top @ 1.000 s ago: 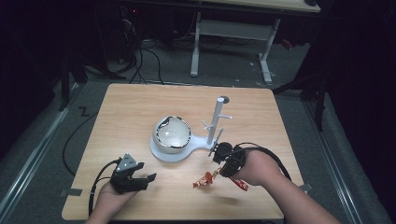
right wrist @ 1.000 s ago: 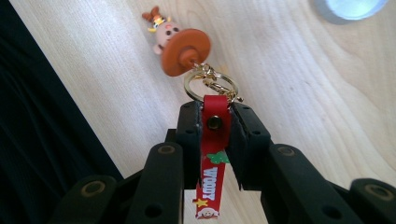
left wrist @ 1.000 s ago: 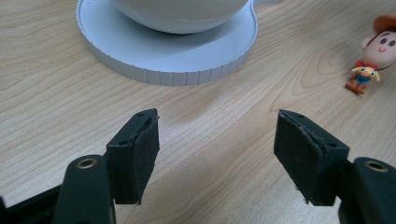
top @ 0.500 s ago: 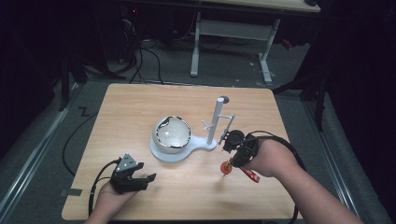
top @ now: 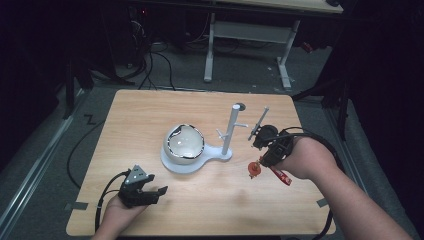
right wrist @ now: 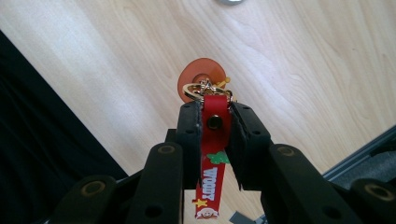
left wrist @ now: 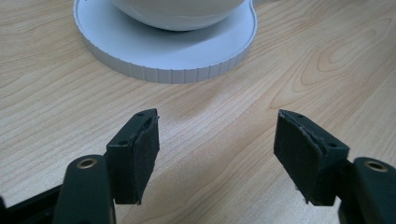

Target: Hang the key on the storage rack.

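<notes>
My right gripper point(top: 265, 159) point(right wrist: 214, 114) is shut on the red strap of a keychain point(right wrist: 215, 154), held above the table right of the stand. A gold clasp and an orange round charm point(right wrist: 201, 77) point(top: 254, 170) hang below the strap's end. The white stand point(top: 228, 131) has an upright post with side pegs and a round base point(top: 190, 162) point(left wrist: 177, 51) carrying a white bowl-shaped dish point(top: 184, 142). My left gripper point(top: 150, 192) point(left wrist: 215, 154) rests open near the table's front left, its jaws wide apart with nothing between them, facing the base.
The wooden table point(top: 150, 115) stands on a dark floor with cables point(top: 160, 65) behind it. A white desk frame point(top: 247, 37) stands beyond the far edge. Tape marks point(top: 75, 206) sit at the table's front corners.
My right gripper has lifted the keychain off the table and carried it up and to the right, turning so the charm now dangles. The left gripper has stayed put.
</notes>
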The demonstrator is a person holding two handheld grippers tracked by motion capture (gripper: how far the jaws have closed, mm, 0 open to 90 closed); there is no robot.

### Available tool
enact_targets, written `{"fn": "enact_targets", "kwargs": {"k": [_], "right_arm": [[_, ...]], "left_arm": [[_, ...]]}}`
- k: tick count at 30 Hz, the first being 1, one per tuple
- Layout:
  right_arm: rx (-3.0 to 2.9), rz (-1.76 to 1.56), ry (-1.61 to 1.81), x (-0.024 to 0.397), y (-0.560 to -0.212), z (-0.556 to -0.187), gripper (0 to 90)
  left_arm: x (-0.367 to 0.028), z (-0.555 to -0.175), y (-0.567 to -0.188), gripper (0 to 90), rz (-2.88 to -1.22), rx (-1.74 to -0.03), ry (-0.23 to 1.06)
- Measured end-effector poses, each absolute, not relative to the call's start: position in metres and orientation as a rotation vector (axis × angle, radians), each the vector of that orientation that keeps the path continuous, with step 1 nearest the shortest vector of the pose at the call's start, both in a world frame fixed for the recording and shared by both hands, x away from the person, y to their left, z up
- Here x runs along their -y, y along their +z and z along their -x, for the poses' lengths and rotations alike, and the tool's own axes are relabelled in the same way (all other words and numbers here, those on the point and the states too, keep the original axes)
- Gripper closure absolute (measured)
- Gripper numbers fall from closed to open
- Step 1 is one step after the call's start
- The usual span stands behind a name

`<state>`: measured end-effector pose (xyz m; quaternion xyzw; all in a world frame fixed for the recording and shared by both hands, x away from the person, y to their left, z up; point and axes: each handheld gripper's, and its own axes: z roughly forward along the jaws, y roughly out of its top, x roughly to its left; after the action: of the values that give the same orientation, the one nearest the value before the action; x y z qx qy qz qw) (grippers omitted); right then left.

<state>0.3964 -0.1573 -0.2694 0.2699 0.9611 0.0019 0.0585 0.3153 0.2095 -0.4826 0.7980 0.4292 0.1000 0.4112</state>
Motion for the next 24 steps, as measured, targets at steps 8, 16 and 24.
{"fn": "enact_targets", "kwargs": {"k": [8, 16, 24], "right_arm": [[-2.880, -0.870, 0.042, 0.168, -0.257, -0.406, 74.8], [-2.854, -0.905, 0.066, 0.173, -0.249, -0.418, 74.9], [-2.822, -0.952, 0.084, 0.175, -0.242, -0.431, 74.9]], "left_arm": [[-0.209, -0.315, -0.484, 31.7, -2.016, -1.079, 0.249], [-0.207, -0.314, -0.484, 31.8, -2.028, -1.071, 0.251], [-0.208, -0.314, -0.482, 31.8, -2.020, -1.071, 0.250]]}}
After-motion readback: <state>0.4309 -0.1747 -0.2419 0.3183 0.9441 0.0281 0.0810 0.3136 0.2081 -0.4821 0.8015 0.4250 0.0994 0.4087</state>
